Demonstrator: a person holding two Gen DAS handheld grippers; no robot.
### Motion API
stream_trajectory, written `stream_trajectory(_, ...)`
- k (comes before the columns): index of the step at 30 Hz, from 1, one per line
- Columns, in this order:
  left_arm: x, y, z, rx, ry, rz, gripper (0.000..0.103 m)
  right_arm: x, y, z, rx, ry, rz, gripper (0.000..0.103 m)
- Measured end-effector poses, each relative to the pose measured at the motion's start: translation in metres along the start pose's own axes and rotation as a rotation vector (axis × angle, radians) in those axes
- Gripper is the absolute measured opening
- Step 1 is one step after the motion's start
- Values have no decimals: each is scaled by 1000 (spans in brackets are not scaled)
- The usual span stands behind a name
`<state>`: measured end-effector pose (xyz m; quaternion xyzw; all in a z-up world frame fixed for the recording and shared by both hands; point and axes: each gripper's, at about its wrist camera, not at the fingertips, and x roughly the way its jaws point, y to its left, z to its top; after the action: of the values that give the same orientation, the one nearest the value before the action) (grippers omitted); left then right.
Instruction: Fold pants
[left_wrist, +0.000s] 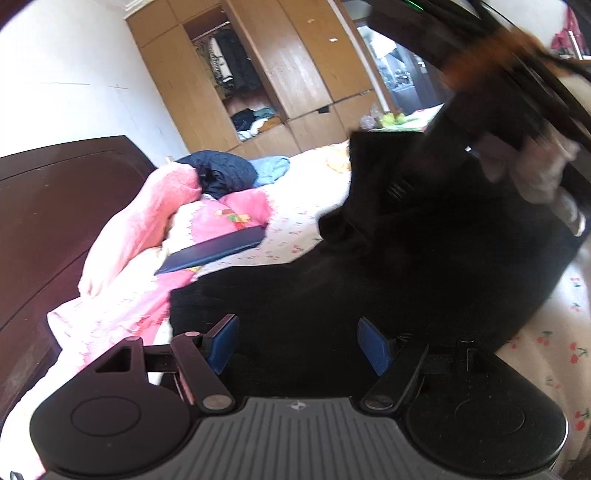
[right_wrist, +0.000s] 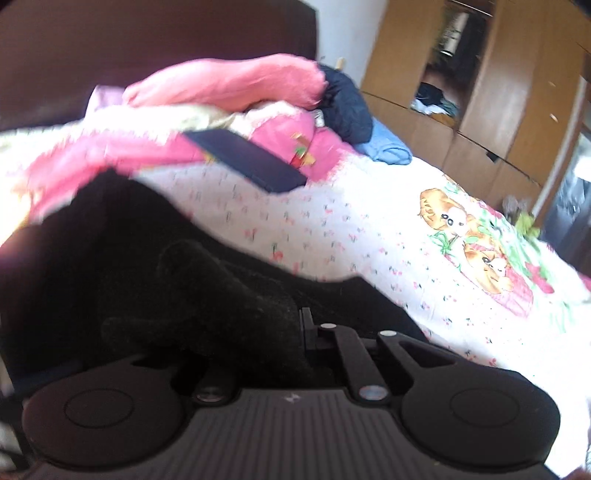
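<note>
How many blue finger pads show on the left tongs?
2: one pad at lower left and the other pad at lower right, spread apart over the black pants. The right tongs' pads are hidden by fabric.

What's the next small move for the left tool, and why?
Probably close the left tool on the pants: its blue pads stand wide apart with black cloth between them, while the right tool seems shut on a bunched, lifted part.

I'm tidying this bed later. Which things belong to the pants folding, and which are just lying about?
Job: black pants, left gripper, right gripper.

Lying about: pink blanket, dark flat case, navy garment, blue cloth.
</note>
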<state>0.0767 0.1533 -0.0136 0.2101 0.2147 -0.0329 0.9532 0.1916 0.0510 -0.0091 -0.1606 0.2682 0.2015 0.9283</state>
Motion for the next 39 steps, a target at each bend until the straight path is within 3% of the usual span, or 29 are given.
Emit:
stream_trajectory(7,-3,18,-16,-16,39,38,84,14,37,30,112,-81,50,5)
stream_trajectory(13,-10,26,-28,-18,66,46,84,50,96,21,21,9,107,10)
stream_trajectory(15,-13,26,-31,-20,65,45,84,45,102,12,20,18,106,10)
stream_trajectory(19,-14,27,-30,-12,60,41,84,28,105,15,-36,-48,83,11)
stream_trajectory(22,-13,29,-28,-12,52,42,84,27,106,14,-56,-33,148,9)
stream_trajectory(25,-15,28,-27,-2,44,53,84,21,111,13,-77,-87,122,8)
stream_trajectory(28,-13,27,-29,9,54,55,84,20,103,14,14,-97,127,8)
stream_trajectory(31,-12,27,-30,17,73,48,84,40,111,10,-4,0,159,17)
stream_trajectory(32,-14,26,-29,21,74,47,84,43,116,8,-27,14,167,26)
stream_trajectory(34,-19,27,-28,35,71,52,84,36,124,8,-65,-11,184,28)
stream_trajectory(36,-23,28,-29,39,68,54,84,20,122,11,-50,-59,256,30)
stream_trajectory(39,-31,30,-27,55,62,65,84,-5,107,15,-14,-106,365,42)
